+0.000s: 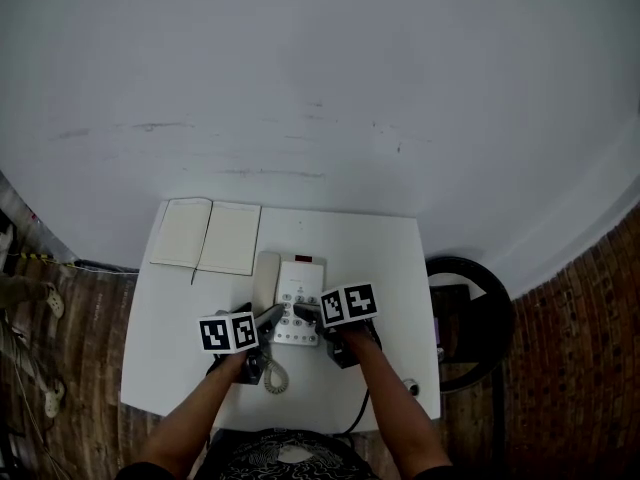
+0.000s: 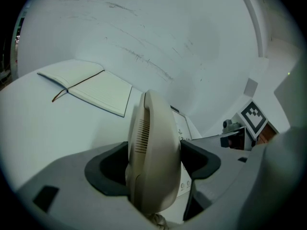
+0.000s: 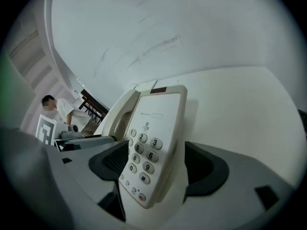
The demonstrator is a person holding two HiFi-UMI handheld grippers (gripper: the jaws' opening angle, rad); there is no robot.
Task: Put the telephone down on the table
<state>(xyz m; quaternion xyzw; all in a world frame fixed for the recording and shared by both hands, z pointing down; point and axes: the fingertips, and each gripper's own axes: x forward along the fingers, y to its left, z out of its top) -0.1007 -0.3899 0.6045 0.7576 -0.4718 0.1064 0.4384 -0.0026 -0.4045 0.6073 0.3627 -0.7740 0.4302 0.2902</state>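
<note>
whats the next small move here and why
Probably lower both grippers together a touch until the telephone base sits flat on the table, and only then open. The left gripper is shut on the handset and the right gripper is shut on the base, which looks tilted over the table. Whether it touches yet is unclear.

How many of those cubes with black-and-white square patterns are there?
2. One black-and-white marker cube rides on the left gripper, left of the white desk telephone; the other on the right gripper, at the telephone's right. None seems hidden.
</note>
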